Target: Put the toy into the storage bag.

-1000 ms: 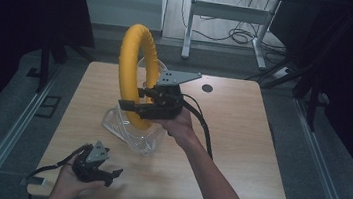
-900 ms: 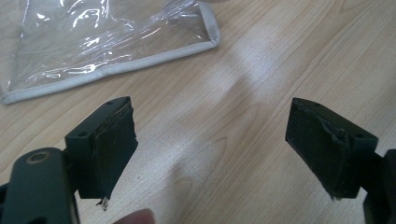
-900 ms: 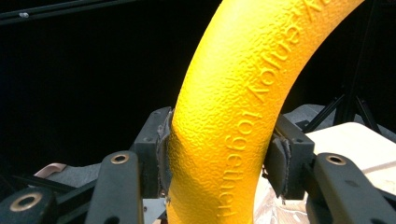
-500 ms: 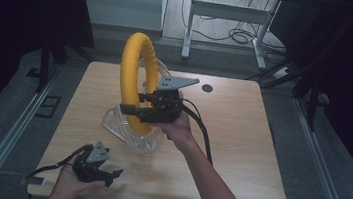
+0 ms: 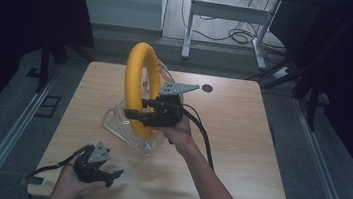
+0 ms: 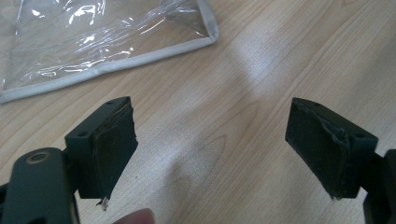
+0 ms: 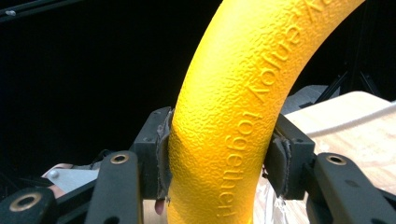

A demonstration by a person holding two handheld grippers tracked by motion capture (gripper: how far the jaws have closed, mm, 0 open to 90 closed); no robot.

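One yellow foam ring (image 5: 140,88) upright over the counter (image 5: 240,137), lower part apparently in the clear plastic bag's (image 5: 121,123) mouth | right gripper (image 7: 219,163) jaws pinching the ring's lower arc | left gripper (image 6: 210,154) jaws spread, empty, near counter's front edge | judged: ring partly in or out of bag, direction unclear | nothing else visible in bag

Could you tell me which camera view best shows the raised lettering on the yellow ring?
The right gripper view: the yellow ring sits close up, clamped between the jaws, its embossed words legible. The high view shows the whole ring upright over the clear bag, lettering too small.
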